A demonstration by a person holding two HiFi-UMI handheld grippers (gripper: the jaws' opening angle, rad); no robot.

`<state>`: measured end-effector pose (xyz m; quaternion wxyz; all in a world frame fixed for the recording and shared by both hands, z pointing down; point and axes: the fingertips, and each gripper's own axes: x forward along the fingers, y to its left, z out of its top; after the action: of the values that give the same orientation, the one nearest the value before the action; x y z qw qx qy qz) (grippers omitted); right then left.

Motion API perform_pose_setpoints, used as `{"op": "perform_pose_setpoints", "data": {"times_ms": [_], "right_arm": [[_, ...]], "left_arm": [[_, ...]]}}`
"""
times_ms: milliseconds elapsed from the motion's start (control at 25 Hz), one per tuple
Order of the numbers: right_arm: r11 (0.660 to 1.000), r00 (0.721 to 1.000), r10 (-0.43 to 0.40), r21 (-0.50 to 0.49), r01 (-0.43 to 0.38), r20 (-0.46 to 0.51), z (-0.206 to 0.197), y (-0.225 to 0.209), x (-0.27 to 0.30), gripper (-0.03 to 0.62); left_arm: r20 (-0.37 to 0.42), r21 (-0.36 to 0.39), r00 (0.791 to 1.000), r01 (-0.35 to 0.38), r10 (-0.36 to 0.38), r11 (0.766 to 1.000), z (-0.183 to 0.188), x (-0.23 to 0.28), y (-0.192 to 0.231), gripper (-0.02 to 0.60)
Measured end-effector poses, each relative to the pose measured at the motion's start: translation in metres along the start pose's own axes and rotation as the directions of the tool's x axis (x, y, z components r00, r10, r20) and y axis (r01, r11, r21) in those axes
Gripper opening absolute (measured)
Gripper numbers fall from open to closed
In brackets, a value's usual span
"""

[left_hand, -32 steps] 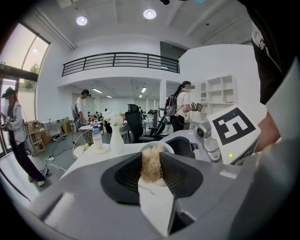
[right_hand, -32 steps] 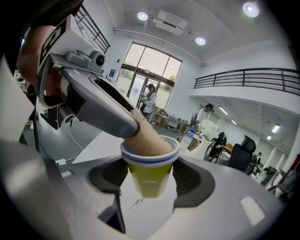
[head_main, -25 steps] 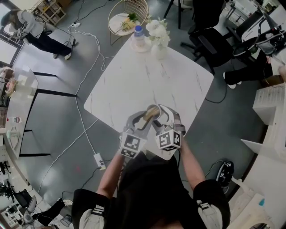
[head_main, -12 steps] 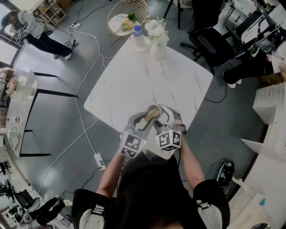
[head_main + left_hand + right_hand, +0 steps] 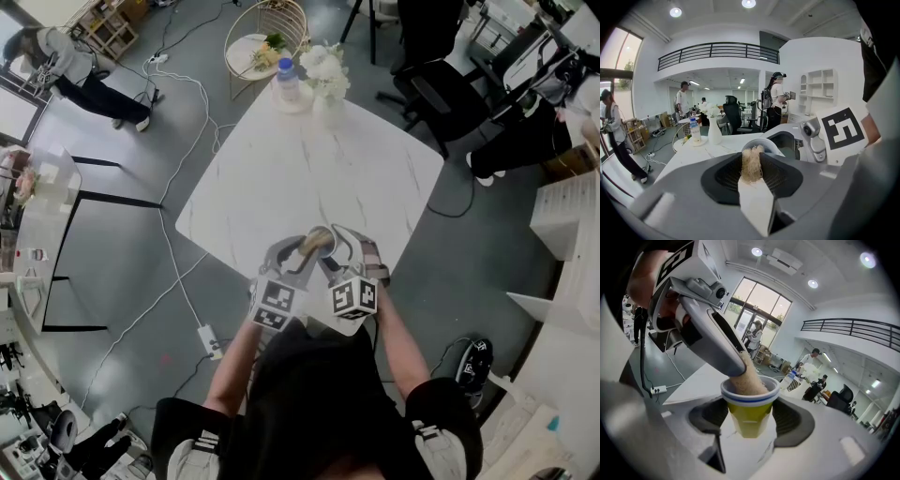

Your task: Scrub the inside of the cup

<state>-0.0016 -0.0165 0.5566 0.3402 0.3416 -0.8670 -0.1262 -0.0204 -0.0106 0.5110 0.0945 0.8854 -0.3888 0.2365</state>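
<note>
A yellow cup [image 5: 749, 412] with a white, blue-lined rim sits between the jaws of my right gripper [image 5: 750, 420], which is shut on it. My left gripper [image 5: 751, 171] is shut on a tan fibrous scrubber [image 5: 751, 165]. The scrubber [image 5: 749, 379] pokes down into the cup's mouth from the upper left. In the head view both grippers meet over the near corner of the white marble table [image 5: 281, 178]. There the cup [image 5: 317, 242] shows between my left gripper [image 5: 298, 251] and my right gripper [image 5: 328, 246].
A water bottle [image 5: 287, 79] and a white vase of flowers [image 5: 326, 77] stand at the table's far corner. A round wire chair [image 5: 262, 33] sits beyond it. Black office chairs [image 5: 450, 89] stand to the right. A power strip [image 5: 208, 337] and cable lie on the floor at left. People stand about the room.
The grippers, cup and scrubber have barely shifted; the scrubber stays in the cup's mouth. The head view has drifted slightly.
</note>
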Motion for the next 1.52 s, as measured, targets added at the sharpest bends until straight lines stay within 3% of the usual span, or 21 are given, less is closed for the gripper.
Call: {"op": "perform_pose_setpoints", "data": {"times_ms": [480, 1000, 1520], "right_arm": [[1.0, 1.0, -0.01, -0.004, 0.01, -0.021, -0.006, -0.005, -0.001, 0.296], [1.0, 1.0, 0.012, -0.016, -0.012, -0.018, -0.003, 0.002, 0.0, 0.296], [1.0, 0.999, 0.01, -0.02, -0.01, -0.036, -0.005, 0.001, -0.001, 0.296]], "left_arm": [[-0.006, 0.04, 0.996, 0.088, -0.087, 0.995, 0.001, 0.0, -0.02, 0.124], [-0.05, 0.01, 0.998, 0.035, -0.035, 0.999, -0.006, 0.001, -0.001, 0.124], [-0.019, 0.004, 0.994, 0.104, -0.104, 0.995, -0.002, -0.004, -0.018, 0.124]]}}
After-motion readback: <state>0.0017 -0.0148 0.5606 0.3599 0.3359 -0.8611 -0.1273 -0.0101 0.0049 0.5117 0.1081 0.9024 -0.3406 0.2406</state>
